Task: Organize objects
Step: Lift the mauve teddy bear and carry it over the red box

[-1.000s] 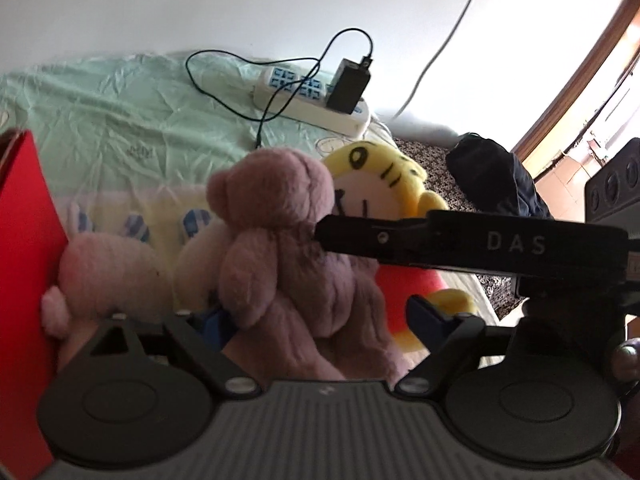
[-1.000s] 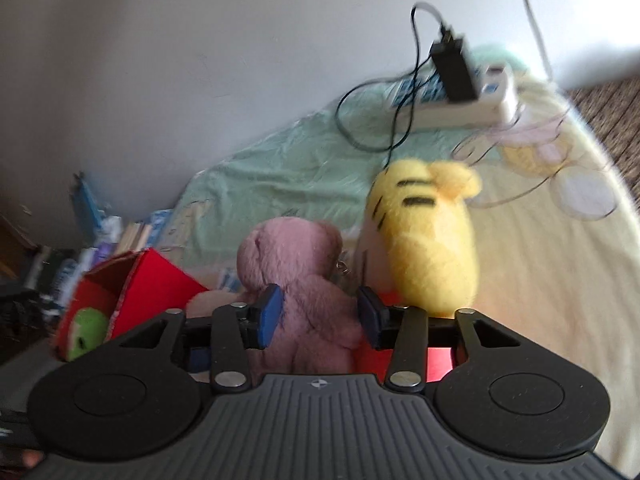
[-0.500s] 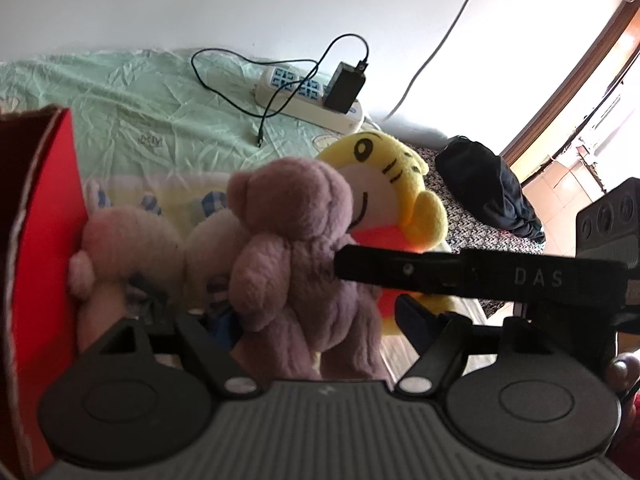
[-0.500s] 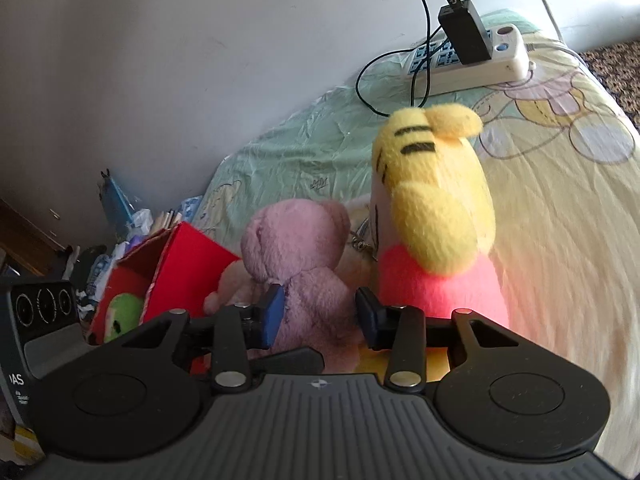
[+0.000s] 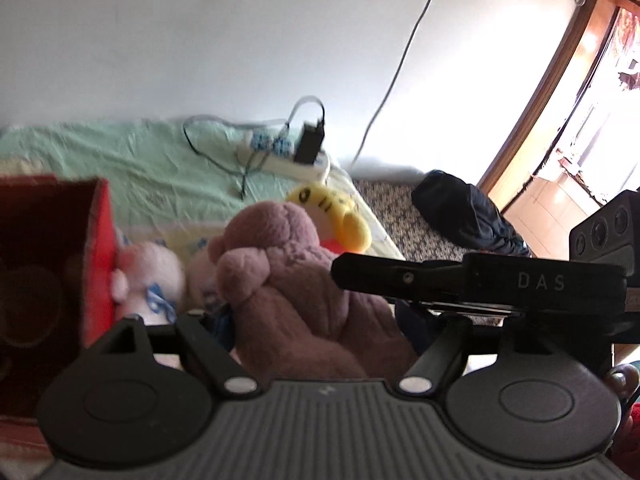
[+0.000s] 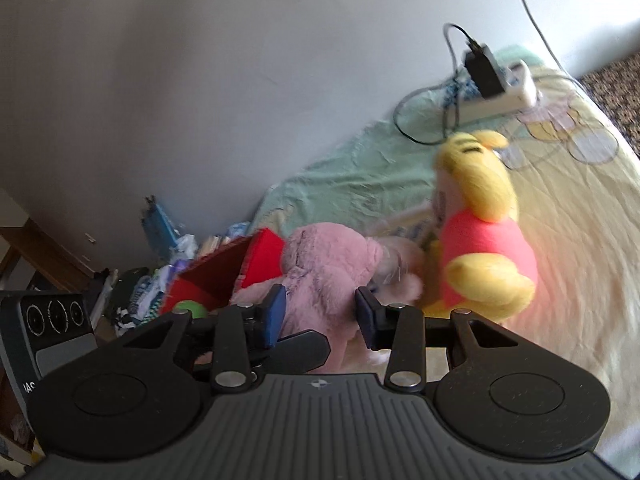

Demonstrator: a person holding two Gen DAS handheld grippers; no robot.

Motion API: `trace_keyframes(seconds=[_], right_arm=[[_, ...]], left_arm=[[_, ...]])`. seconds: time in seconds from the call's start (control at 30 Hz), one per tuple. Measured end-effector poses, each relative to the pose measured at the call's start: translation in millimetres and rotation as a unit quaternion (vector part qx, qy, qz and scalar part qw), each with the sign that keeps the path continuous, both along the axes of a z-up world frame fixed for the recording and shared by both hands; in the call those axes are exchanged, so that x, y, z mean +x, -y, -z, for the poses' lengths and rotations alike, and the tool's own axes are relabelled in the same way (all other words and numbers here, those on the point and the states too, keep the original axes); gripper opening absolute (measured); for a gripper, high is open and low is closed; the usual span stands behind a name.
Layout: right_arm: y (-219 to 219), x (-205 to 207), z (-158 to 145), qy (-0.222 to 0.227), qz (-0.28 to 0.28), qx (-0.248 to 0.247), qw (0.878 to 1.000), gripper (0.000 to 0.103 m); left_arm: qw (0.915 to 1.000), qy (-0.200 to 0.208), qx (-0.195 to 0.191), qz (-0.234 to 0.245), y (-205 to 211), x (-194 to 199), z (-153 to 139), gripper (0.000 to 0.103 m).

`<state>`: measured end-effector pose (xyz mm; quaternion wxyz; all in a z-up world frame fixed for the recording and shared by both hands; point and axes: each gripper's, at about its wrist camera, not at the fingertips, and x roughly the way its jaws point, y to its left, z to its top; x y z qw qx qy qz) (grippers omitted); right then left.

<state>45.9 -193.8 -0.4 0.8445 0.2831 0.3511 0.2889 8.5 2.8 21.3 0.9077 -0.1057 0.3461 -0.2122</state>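
A mauve teddy bear (image 5: pixel 280 264) (image 6: pixel 324 268) hangs above the bed, tipped toward an open red box (image 5: pixel 98 240) (image 6: pixel 262 250). My left gripper (image 5: pixel 316 320) is shut on its legs, which fill the gap between the pads. My right gripper (image 6: pixel 320 316) comes in from the right and is shut on the bear's body; its black body marked DAS (image 5: pixel 460 280) crosses the left wrist view. A yellow tiger plush in a red shirt (image 5: pixel 332 212) (image 6: pixel 484 236) and a pale pink plush (image 5: pixel 148 272) (image 6: pixel 400 270) sit on the sheet just behind the bear.
A green ball (image 6: pixel 190 309) lies inside the red box. A white power strip with a black charger (image 5: pixel 288 152) (image 6: pixel 496 84) and loose cables rests by the wall. Dark clothing (image 5: pixel 464 212) lies at the bed's right. Books and clutter (image 6: pixel 160 236) crowd the floor left of the box.
Both grippers have risen with the bear. The bear has tipped toward the red box, which now fills more of the left side. The yellow tiger has dropped behind.
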Motion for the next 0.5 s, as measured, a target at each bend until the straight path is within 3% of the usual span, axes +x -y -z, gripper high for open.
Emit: trace_keyframes(seconds=[0.3,0.5], right_arm=[[-63,0,-35,0.060,-0.041,0.010,0.997,0.042],[-134,13,-36,0.076,-0.060,0.012,0.995,0.042]], left_arm=[[0.9969,0.066,0.018,-0.041,-64,-29,-38,0.077],[0.9952,0.073,0.034,-0.056,-135,-29,-42,0.077]])
